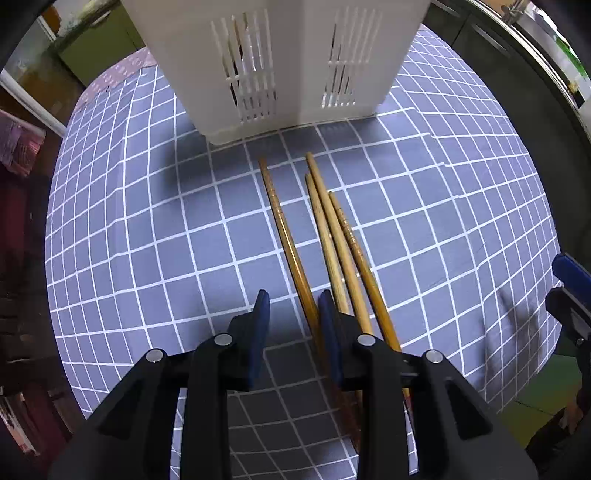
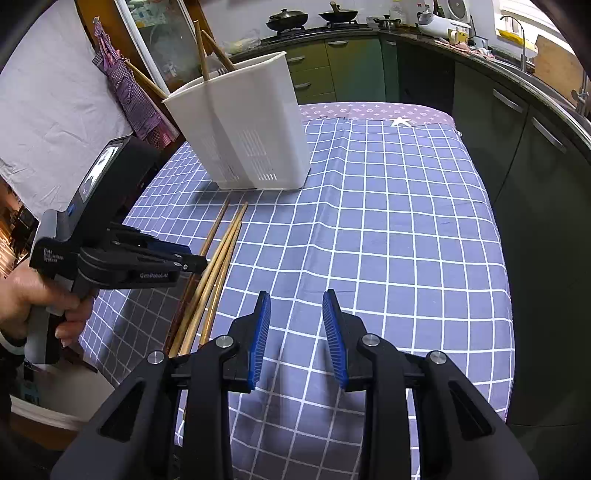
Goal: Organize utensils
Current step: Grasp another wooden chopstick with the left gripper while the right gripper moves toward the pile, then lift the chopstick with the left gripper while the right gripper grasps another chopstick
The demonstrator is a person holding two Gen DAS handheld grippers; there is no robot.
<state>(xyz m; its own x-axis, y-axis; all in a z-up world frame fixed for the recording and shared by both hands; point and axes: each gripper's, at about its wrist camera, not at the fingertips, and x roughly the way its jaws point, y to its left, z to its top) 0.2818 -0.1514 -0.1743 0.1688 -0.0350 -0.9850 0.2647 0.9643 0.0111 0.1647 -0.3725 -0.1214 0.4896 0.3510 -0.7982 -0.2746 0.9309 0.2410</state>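
Four wooden chopsticks [image 1: 332,236] lie side by side on the blue checked tablecloth [image 1: 147,240], in front of a white slotted utensil holder [image 1: 277,74]. My left gripper [image 1: 293,299] points down over their near ends, open. The leftmost, darker chopstick [image 1: 284,229] runs between its jaws close to the right finger [image 1: 327,314]; the other three pass outside that finger. In the right wrist view the holder [image 2: 243,136] has a few chopsticks [image 2: 201,48] standing in it. My right gripper [image 2: 296,299] hovers open over bare cloth, right of the chopsticks [image 2: 221,254], with nothing between its fingers.
A hand [image 2: 33,299] holds the left gripper [image 2: 110,258] at the table's left edge. The right gripper's blue tip [image 1: 570,284] shows at the cloth's right edge. Green cabinets [image 2: 351,62] and a stove with pans [image 2: 314,16] stand behind. A purple checked cloth [image 2: 125,85] hangs at the left.
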